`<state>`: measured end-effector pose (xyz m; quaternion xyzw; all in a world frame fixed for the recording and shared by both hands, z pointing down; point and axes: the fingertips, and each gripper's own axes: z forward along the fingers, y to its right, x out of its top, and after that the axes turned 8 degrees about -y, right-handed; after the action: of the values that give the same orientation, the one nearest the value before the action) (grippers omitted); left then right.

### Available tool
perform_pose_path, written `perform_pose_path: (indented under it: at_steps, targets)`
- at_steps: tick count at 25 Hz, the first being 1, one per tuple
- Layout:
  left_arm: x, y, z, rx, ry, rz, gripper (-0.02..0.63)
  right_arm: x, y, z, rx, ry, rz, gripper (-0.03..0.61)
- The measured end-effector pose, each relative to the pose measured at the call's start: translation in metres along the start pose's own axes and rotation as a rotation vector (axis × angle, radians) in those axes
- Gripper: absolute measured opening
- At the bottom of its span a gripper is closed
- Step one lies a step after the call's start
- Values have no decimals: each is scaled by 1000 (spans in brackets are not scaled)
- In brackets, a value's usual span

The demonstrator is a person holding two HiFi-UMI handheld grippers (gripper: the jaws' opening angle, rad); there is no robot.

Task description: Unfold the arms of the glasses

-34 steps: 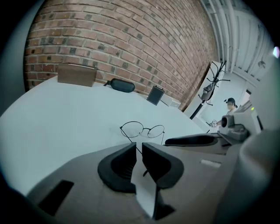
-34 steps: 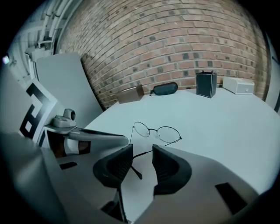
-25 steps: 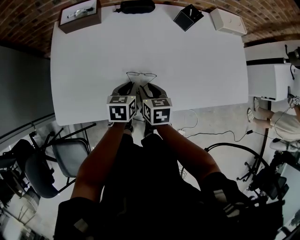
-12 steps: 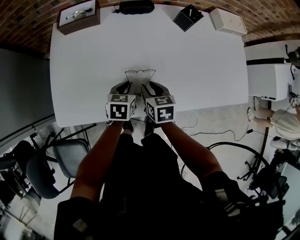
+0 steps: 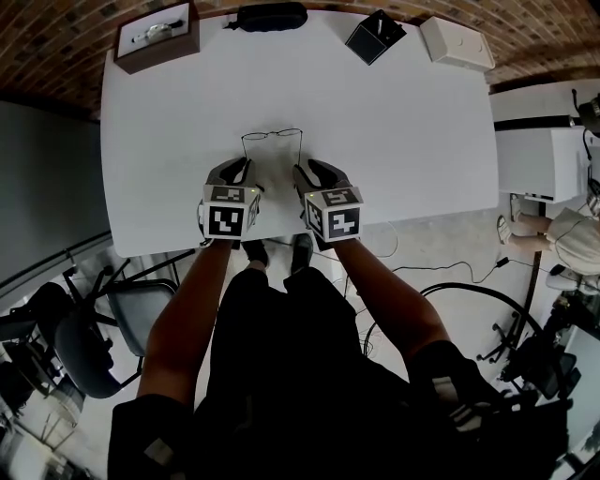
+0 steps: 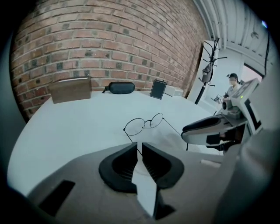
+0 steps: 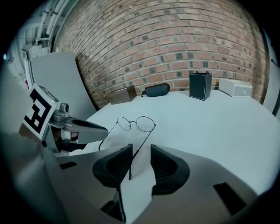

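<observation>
Thin wire-rimmed glasses [image 5: 272, 134] lie on the white table [image 5: 403, 141], lenses away from me and both arms reaching back toward the grippers. In the left gripper view the glasses [image 6: 143, 124] send one arm into the narrow gap of my left gripper [image 6: 140, 144], which is shut on it. In the right gripper view the other arm of the glasses [image 7: 136, 123] runs between the jaws of my right gripper [image 7: 141, 148]; those jaws stand apart and do not press it. From the head view, the left gripper [image 5: 246, 165] and right gripper [image 5: 300, 171] sit side by side behind the frame.
Along the far edge stand a brown box [image 5: 157, 31], a black glasses case [image 5: 272, 14], a black box [image 5: 377, 35] and a white box [image 5: 457, 42]. A chair [image 5: 84, 347] stands on the floor at the left, with cables and a seated person [image 5: 562, 244] at the right.
Both grippers have moved apart and a little forward. The glasses' arms, which converged toward me, now run nearly parallel, and the frame has slid farther up the table.
</observation>
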<state>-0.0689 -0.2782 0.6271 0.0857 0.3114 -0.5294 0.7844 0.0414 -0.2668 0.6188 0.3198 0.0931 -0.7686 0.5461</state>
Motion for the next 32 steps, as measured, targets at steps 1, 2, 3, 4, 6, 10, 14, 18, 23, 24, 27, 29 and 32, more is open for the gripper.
perform_pose_path:
  at_steps: [1,2,3,4,6,10,14,18,23,24,27,29,32]
  targets:
    - [1,-2,0,2,0,8,34,0,0,1,8,0,-5,110]
    - [2,-4,1,2,1,11,34,1,1,1,13,0,-11,110]
    - [3,-5,1,1,3,10,34,1,2,2,14,1,-17,110]
    - [4,-7,2,-2,6,9,34,2,3,2,12,2,-23,110]
    - [5,-8,3,-4,10,15,34,3,5,3,10,6,-32,110]
    - [10,-9,5,-1,13,47,33,9,9,6,10,10,-55,110]
    - [16,-11,2,8,44,57,34,13,15,5,-11,16,-82,110]
    - [16,-12,-6,8,69,43,34,11,10,2,1,20,-102,110]
    - [3,3,-11,-9,61,-41,87,5,6,-1,20,18,-110,123]
    - [0,7,-9,-10,52,-57,147,4,6,-1,22,16,-111,123]
    - [-14,16,0,-1,9,-71,172,2,6,-1,23,10,-110,123]
    - [-20,16,6,11,-16,-66,172,1,6,-1,29,7,-108,123]
    - [-17,14,10,19,-19,-50,170,-1,10,0,32,4,-103,123]
